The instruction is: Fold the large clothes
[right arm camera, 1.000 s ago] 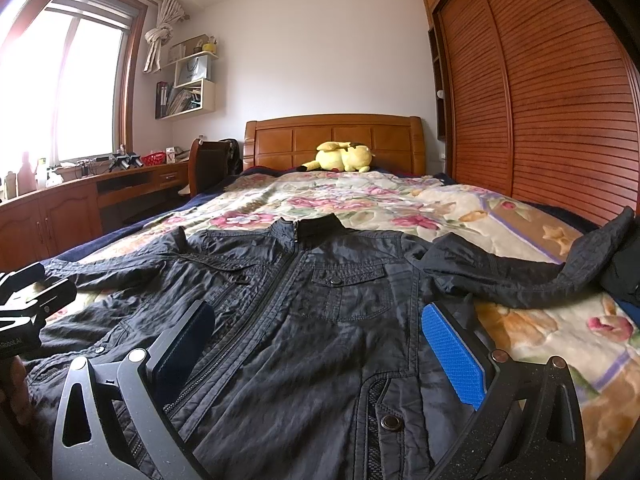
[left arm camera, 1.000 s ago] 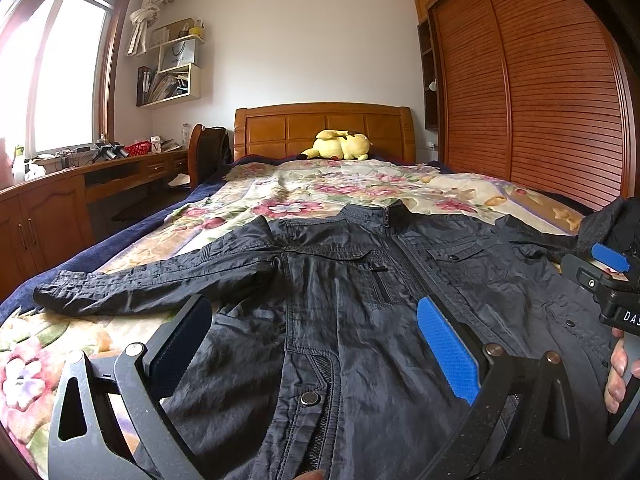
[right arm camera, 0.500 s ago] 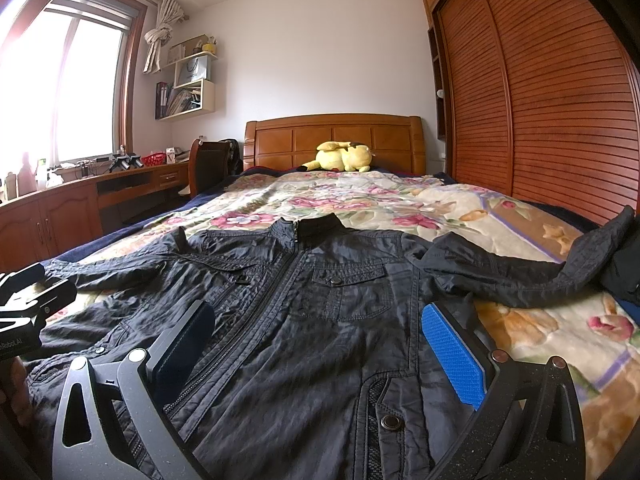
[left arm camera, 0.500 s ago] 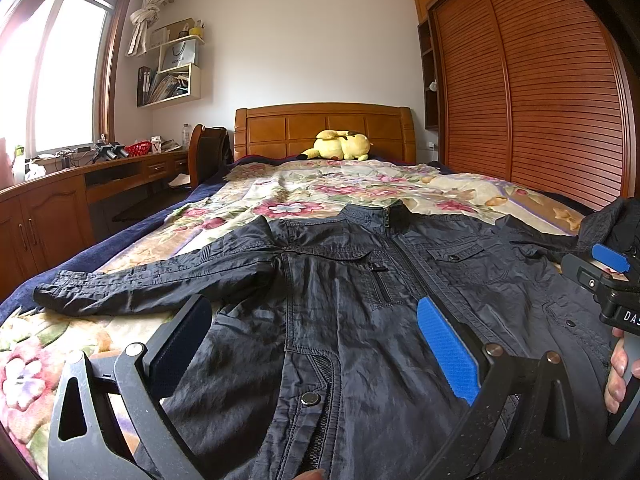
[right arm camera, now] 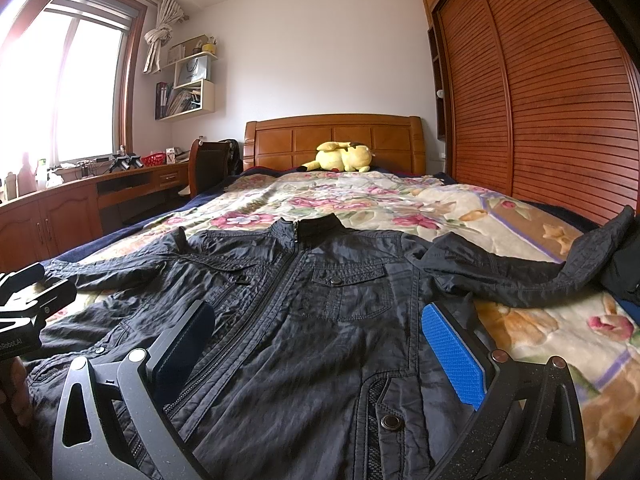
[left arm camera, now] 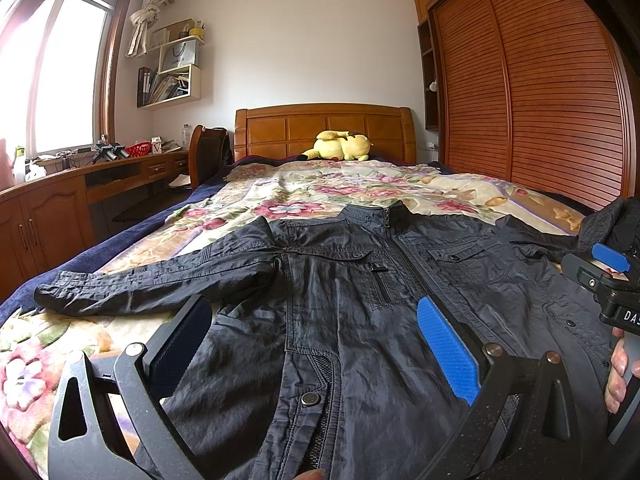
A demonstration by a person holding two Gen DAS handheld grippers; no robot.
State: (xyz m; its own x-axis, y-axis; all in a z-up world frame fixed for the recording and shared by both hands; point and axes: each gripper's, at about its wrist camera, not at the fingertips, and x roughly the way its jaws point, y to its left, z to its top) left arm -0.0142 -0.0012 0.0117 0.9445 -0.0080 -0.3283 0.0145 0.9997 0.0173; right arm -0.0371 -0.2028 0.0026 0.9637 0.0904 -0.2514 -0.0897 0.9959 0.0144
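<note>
A black zip jacket (left arm camera: 360,300) lies flat, front up, on the floral bedspread (left arm camera: 320,188), collar toward the headboard. Its left sleeve (left arm camera: 140,284) stretches out to the left; its right sleeve (right arm camera: 520,276) runs off to the right. My left gripper (left arm camera: 316,344) is open and empty, hovering over the jacket's lower left front. My right gripper (right arm camera: 320,352) is open and empty over the lower right front of the jacket (right arm camera: 320,320). The right gripper also shows at the right edge of the left wrist view (left arm camera: 608,276), and the left gripper at the left edge of the right wrist view (right arm camera: 28,300).
A yellow plush toy (left arm camera: 340,146) lies by the wooden headboard (left arm camera: 324,128). A wooden desk (left arm camera: 60,200) and chair (left arm camera: 210,156) stand to the left of the bed. A slatted wardrobe (left arm camera: 540,100) lines the right wall. A dark garment (right arm camera: 624,264) lies at the bed's right edge.
</note>
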